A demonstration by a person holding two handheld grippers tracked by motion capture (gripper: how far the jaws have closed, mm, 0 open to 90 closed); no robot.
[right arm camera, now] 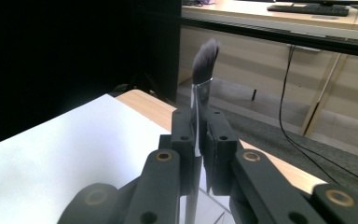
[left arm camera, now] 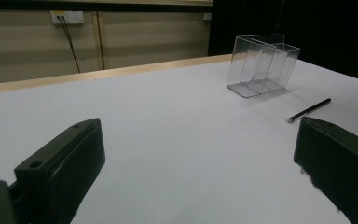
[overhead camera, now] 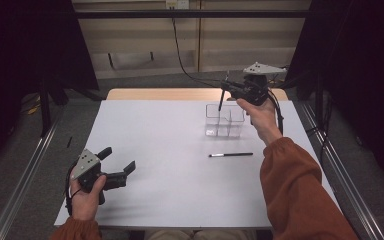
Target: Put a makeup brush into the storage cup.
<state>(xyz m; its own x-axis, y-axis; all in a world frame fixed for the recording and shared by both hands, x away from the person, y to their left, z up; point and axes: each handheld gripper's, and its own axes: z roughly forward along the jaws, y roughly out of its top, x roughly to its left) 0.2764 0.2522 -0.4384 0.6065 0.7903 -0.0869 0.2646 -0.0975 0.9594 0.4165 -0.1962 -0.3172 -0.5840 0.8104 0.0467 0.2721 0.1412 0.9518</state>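
The makeup brush (right arm camera: 204, 70) is clamped between the closed jaws of the right gripper (right arm camera: 199, 135), bristles up and handle hanging down. In the high view the handle (overhead camera: 221, 100) points at the clear plastic organizer (overhead camera: 224, 120), its lower end just above the back rim. The upright hold appears meant to drop the handle straight into one of the compartments. Which compartment lies beneath it cannot be determined from these views.

The right gripper (overhead camera: 228, 88) is held aloft over the far right part of the table, and the person's right hand (overhead camera: 261, 112) grips its body from below. The organizer is transparent, divided into several compartments, and looks empty in the left gripper view (left arm camera: 261, 65).

A second slender brush or pencil (overhead camera: 231, 155) lies flat on the white table (overhead camera: 150, 150), near the front of the organizer and apart from it. Its pale tip points left. It appears to be the next item for stowing.

The left gripper (overhead camera: 116, 167) rests low over the near left corner of the table with its jaws spread wide and nothing between them. It sits well apart from the organizer and is judged idle, leaving the working area free for the right hand.
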